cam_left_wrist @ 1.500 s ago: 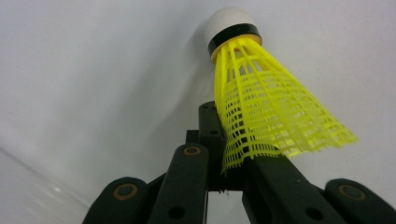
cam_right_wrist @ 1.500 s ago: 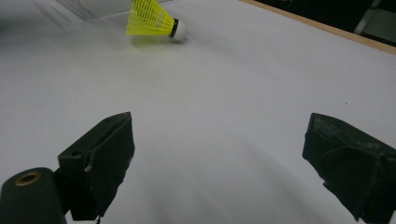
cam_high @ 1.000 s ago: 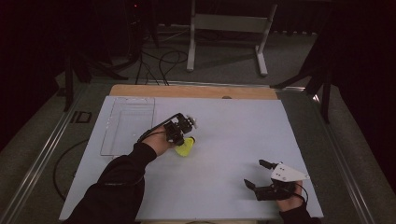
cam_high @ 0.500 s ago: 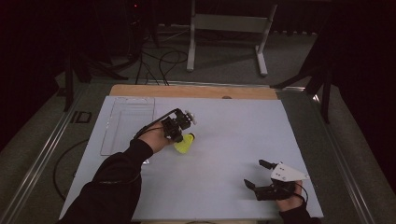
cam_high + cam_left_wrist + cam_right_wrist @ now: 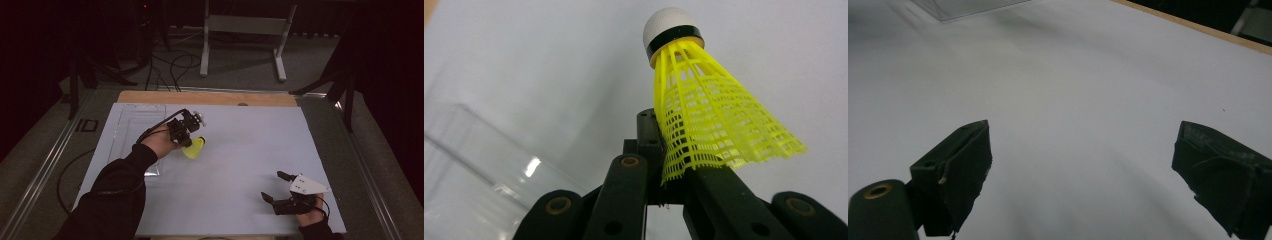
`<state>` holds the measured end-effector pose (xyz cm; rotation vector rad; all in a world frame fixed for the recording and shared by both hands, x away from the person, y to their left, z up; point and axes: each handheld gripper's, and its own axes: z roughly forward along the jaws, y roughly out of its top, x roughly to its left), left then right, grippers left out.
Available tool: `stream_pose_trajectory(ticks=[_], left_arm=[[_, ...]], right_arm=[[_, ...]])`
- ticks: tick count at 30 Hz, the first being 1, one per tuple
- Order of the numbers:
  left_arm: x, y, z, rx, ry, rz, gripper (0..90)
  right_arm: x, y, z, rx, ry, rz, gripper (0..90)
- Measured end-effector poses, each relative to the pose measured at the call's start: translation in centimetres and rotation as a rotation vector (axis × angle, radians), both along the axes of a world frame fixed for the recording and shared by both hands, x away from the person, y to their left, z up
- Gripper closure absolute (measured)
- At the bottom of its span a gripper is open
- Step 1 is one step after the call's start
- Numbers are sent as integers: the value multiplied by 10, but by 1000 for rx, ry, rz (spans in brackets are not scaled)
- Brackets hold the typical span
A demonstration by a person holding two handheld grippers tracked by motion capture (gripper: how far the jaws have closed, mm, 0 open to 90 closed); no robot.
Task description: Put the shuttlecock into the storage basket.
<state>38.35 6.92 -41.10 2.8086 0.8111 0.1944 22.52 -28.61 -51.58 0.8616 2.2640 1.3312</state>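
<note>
Left gripper (image 5: 192,142), left of centre in the high view: jaws closed on the skirt of a yellow shuttlecock (image 5: 704,115), just right of a clear tray (image 5: 131,131). Right gripper (image 5: 276,187), lower right: jaws wide apart over the white table (image 5: 250,145).

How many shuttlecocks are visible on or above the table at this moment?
1. The yellow shuttlecock is gripped by its skirt in the left gripper, beside the clear tray. The tray's contents are hard to make out.
</note>
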Motion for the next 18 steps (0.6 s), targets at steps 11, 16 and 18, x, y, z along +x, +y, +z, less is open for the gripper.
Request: stream_pose_trajectory(ticks=[11, 16, 18], left_arm=[[1, 20, 22, -25, -36, 46, 899], [2, 29, 29, -24, -42, 56, 899], [2, 32, 31, -10, -51, 63, 899]], right_arm=[[0, 0, 0, 1, 1, -1, 90], [0, 1, 0, -1, 1, -2, 90], [0, 1, 0, -1, 2, -2, 90]])
